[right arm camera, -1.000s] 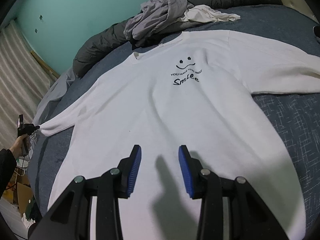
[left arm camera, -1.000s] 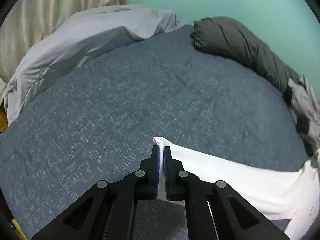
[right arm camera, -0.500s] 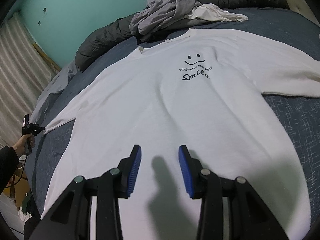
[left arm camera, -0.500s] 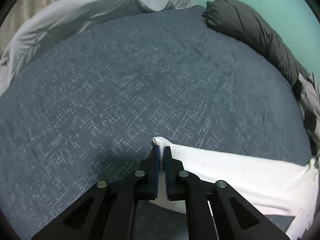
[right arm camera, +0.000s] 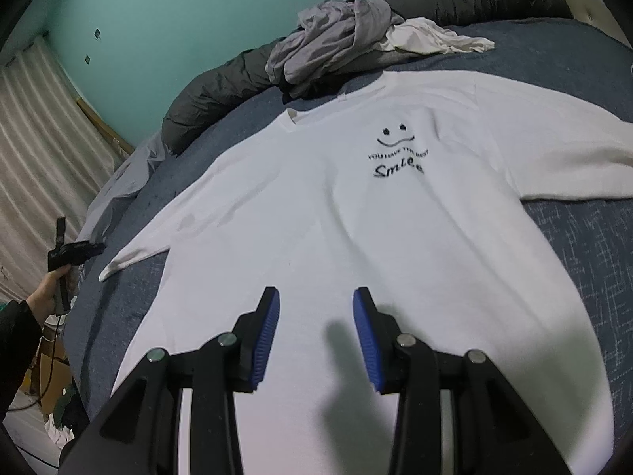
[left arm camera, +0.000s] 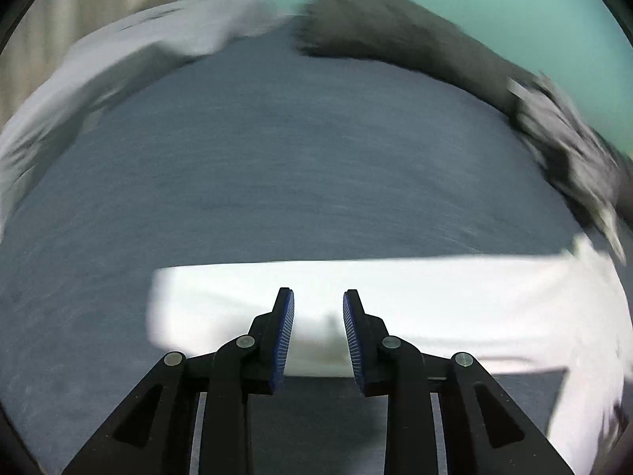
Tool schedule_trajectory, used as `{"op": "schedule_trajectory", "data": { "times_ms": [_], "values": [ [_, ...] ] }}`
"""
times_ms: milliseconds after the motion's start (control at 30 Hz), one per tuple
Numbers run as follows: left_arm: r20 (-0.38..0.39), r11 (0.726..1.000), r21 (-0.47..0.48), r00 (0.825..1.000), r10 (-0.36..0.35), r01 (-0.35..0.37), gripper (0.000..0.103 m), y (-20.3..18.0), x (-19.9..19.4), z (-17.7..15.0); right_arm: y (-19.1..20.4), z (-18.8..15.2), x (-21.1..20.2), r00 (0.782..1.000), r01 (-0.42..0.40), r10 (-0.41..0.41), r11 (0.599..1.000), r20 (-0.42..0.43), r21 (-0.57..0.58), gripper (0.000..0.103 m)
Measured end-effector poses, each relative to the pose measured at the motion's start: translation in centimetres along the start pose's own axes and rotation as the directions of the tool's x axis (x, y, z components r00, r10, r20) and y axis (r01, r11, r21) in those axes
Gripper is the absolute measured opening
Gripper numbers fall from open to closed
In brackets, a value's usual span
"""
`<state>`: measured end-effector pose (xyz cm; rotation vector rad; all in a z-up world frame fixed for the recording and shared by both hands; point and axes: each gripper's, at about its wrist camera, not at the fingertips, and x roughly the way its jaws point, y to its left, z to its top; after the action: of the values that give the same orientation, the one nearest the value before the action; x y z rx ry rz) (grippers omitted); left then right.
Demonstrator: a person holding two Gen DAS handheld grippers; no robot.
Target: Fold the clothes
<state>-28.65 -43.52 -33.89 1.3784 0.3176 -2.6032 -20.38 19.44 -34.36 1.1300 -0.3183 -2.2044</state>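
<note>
Spreading looks like the step in hand: a white long-sleeved shirt [right arm camera: 336, 213] with a smiley print lies face up and flat on the blue bedspread [right arm camera: 585, 245], collar toward the far side, both sleeves out to the sides, and no fold is made yet. At the far left, the left gripper [left arm camera: 318, 332] hangs over the left sleeve [left arm camera: 395, 301], its jaws opening with nothing pinched between them; the sleeve lies flat on the bedspread beneath the blue pads [left arm camera: 285, 336]. From the right wrist view that gripper shows just beside the cuff, apart from it, held in the person's hand [right arm camera: 53, 291] with a dark sleeve behind. That wrist view is smeared, so fine detail there cannot be told. The right gripper [right arm camera: 316, 336] hovers over the near hem, pointing down and forward, its fingers spread and gripping nothing. A fair guess for the next move is to retake a sleeve or side edge and carry it across the chest, keeping the cloth smooth. A heap of grey clothes [right arm camera: 328, 47] and a dark rolled duvet [right arm camera: 221, 95] lie beyond the collar.
</note>
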Motion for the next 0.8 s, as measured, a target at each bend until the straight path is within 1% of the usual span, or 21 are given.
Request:
{"op": "schedule_trajectory", "data": {
  "times_ms": [100, 167, 233, 267, 367, 467, 533, 600, 800],
  "values": [
    [-0.041, 0.990, 0.106, 0.995, -0.092, 0.096, 0.028, -7.7, 2.0, 0.4, 0.1, 0.7, 0.2, 1.000, 0.001, -0.001, 1.000, 0.012, -0.006, 0.039],
    [-0.060, 0.977, 0.167, 0.990, -0.124, 0.133, 0.028, -12.2, 3.5, 0.8, 0.1, 1.1, 0.5, 1.000, 0.000, 0.000, 1.000, 0.012, -0.011, 0.039],
    [-0.082, 0.959, 0.226, 0.985, -0.155, 0.170, 0.028, -16.8, 5.0, 1.2, 0.0, 1.2, 0.7, 1.000, -0.019, 0.020, 1.000, 0.006, -0.006, 0.039],
    [-0.091, 0.950, 0.251, 0.982, -0.168, 0.185, 0.028, -18.7, 5.7, 1.4, -0.1, 1.2, 0.7, 1.000, -0.024, 0.024, 1.000, 0.003, -0.005, 0.039],
    [-0.101, 0.931, 0.299, 0.977, -0.189, 0.210, 0.028, -22.6, 7.5, 2.4, -0.4, 1.2, 0.8, 0.999, -0.033, 0.033, 0.999, -0.011, -0.002, 0.039],
    [-0.107, 0.920, 0.328, 0.976, -0.191, 0.216, 0.028, -25.4, 8.8, 2.9, -0.8, 1.4, 0.6, 0.999, -0.045, 0.045, 0.999, -0.010, 0.009, 0.039],
    [-0.113, 0.915, 0.340, 0.975, -0.189, 0.217, 0.031, -26.7, 9.6, 3.3, -1.1, 1.5, 0.4, 0.999, -0.053, 0.054, 0.998, -0.003, 0.020, 0.039],
    [-0.114, 0.913, 0.352, 0.978, -0.176, 0.205, 0.033, -27.5, 10.1, 3.4, -1.4, 1.5, 0.2, 0.998, -0.057, 0.057, 0.998, 0.001, 0.029, 0.039],
    [-0.137, 0.899, 0.389, 0.978, -0.160, 0.202, 0.033, -28.9, 12.5, 3.5, -1.9, 1.6, 0.0, 0.998, -0.064, 0.064, 0.997, 0.004, 0.041, 0.039]
  ]
}}
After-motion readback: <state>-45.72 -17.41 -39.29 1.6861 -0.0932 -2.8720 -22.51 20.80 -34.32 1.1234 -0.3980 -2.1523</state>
